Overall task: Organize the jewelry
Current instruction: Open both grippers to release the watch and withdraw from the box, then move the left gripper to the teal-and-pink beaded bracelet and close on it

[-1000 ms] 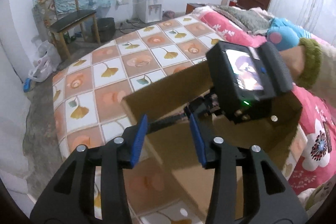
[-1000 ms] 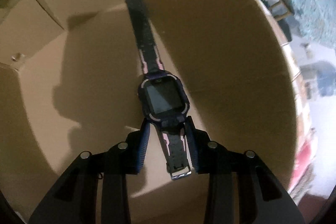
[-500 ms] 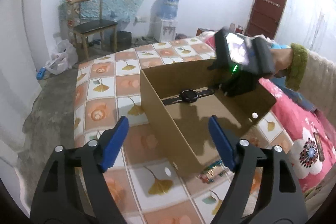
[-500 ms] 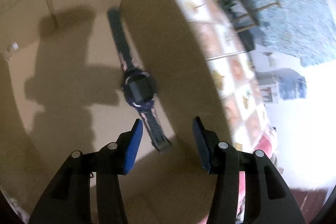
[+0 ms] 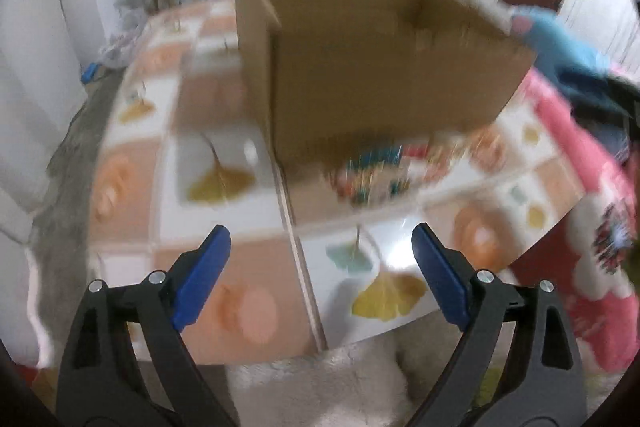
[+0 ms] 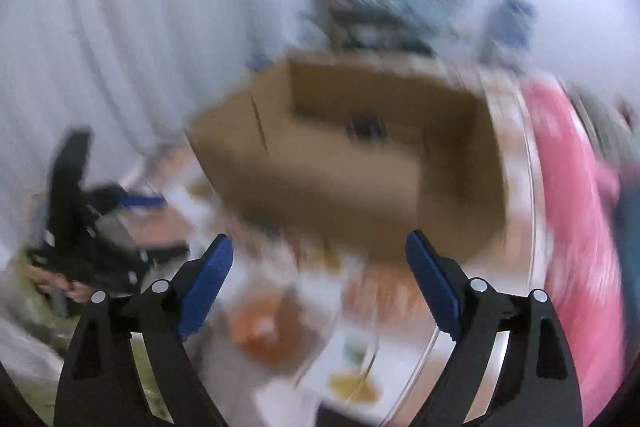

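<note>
Cardboard box blurred, dark item inside indistinct, both tools empty

We hold our left gripper with its two blue-padded fingers spread wide apart, nothing between them, the black arms angling up from the bottom of its own view. Our right gripper is spread just as wide and carries nothing between its fingers. In the right wrist view our left gripper appears again at the left edge, its black body tilted, with our left hand wrapped around its handle; motion blur hides how the hand grips it.
</note>
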Action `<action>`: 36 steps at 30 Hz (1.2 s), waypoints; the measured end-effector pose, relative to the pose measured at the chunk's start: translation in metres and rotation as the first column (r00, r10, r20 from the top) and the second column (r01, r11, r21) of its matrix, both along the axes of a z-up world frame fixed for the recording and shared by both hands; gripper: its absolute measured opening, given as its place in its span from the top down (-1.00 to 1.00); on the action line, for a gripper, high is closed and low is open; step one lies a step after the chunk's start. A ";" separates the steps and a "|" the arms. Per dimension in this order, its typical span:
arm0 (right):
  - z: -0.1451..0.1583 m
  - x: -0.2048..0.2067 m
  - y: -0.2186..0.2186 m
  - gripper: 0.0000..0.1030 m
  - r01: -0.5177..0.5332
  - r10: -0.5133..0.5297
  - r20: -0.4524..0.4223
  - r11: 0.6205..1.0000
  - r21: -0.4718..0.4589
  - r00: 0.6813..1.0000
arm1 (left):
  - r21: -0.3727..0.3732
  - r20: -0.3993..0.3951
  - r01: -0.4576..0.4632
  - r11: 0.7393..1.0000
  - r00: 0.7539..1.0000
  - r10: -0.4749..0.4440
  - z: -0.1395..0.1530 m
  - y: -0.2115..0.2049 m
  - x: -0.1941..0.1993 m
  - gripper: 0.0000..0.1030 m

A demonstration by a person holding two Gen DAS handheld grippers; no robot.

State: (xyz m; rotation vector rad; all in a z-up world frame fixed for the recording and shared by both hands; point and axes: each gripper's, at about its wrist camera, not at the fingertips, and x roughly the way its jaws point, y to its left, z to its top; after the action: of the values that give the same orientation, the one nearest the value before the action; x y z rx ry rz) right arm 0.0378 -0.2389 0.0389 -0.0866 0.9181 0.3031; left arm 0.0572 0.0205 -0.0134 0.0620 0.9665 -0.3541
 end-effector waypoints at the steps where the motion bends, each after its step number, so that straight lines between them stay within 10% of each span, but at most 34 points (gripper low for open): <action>1: -0.021 -0.005 0.002 -0.66 0.046 -0.046 -0.042 0.999 0.002 0.998 | 0.032 -0.011 0.000 0.999 1.000 0.000 -0.008 -0.006 0.000 -0.71; 8: -0.074 -0.003 0.002 -0.67 0.236 -0.235 -0.110 0.972 -0.005 0.966 | 0.110 0.025 -0.026 0.994 0.999 0.023 -0.025 -0.013 -0.001 -0.84; 27: -0.076 -0.009 0.012 -0.87 0.177 -0.180 -0.073 0.983 -0.038 0.981 | 0.098 0.049 -0.045 0.994 0.998 0.040 -0.026 -0.010 -0.010 -0.86; 36: -0.038 -0.010 -0.001 -0.87 0.128 -0.126 -0.023 0.956 0.264 0.992 | -0.023 0.137 -0.070 0.997 0.988 0.073 -0.008 0.008 -0.009 -0.58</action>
State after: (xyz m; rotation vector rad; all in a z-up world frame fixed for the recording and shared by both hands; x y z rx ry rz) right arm 0.0277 -0.2396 0.0007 0.2199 0.8774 0.3042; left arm 0.0480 0.0282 -0.0211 0.0345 0.8260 -0.2886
